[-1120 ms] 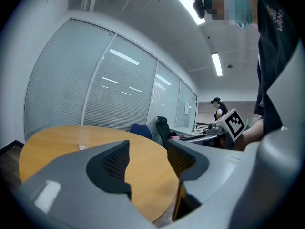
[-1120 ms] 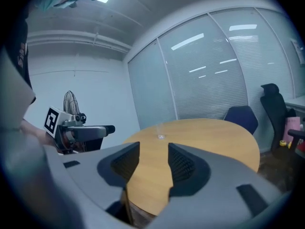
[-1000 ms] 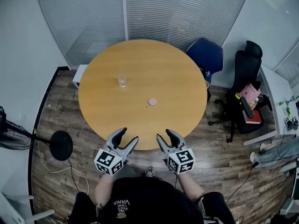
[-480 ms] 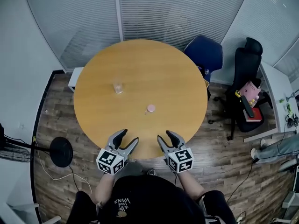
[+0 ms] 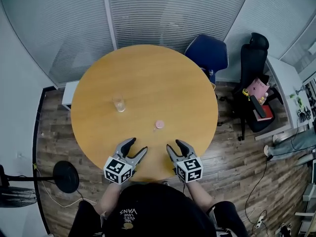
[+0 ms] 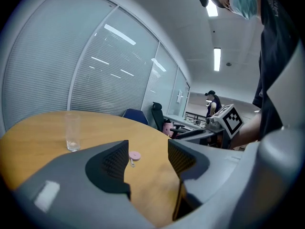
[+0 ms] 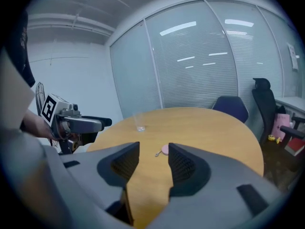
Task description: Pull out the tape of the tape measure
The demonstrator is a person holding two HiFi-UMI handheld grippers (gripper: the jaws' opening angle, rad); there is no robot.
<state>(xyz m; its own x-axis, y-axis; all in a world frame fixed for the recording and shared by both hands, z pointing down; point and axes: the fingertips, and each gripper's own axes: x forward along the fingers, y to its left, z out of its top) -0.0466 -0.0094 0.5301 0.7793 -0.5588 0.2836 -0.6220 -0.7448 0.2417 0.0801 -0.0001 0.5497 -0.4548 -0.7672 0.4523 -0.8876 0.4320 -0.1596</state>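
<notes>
Our left gripper [image 5: 137,145] and right gripper [image 5: 176,145], jaws apart and empty, have moved closer to the small round pink tape measure [image 5: 159,125] on the wooden tabletop [image 5: 148,73]; grasping remains.

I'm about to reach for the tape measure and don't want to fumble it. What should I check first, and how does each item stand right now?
1. Left gripper open and empty: ok.
2. Right gripper open and empty: ok.
3. Tape measure in view, lying flat on the table: ok.
4. Its tab showing beside it: ok.
5. Way to it clear: ok, the glass stands apart, off to the left.
6. Grippers at the tape measure: not ok, both are at the table's near edge, short of it.
</notes>
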